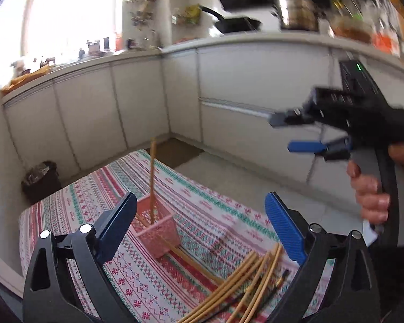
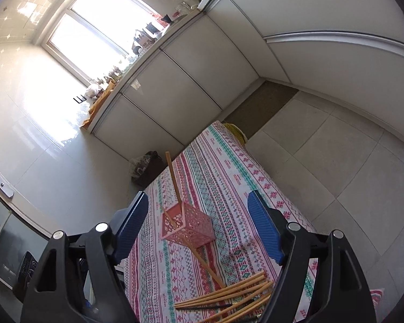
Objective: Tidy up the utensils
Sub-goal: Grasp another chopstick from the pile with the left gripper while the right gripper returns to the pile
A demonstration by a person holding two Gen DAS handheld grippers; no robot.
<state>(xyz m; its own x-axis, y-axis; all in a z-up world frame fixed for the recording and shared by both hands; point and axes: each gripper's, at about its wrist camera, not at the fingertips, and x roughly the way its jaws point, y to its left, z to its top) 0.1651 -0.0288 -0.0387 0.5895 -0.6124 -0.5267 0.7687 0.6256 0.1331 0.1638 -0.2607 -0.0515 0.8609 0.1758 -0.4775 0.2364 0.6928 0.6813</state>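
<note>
Mostly bare tablecloth point(image 2: 229, 167), basket point(image 2: 187, 224) mid, chopsticks point(image 2: 229, 293) nr edge

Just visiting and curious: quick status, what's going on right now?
Both grippers open, empty. One chopstick standing in pink basket; rest of chopsticks loose on tablecloth. Nothing blocking.

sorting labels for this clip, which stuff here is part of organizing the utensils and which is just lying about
Job:
pink basket
chopstick standing in it
loose chopsticks on the tablecloth

Lying about:
frying pan
steel pot
bin
</note>
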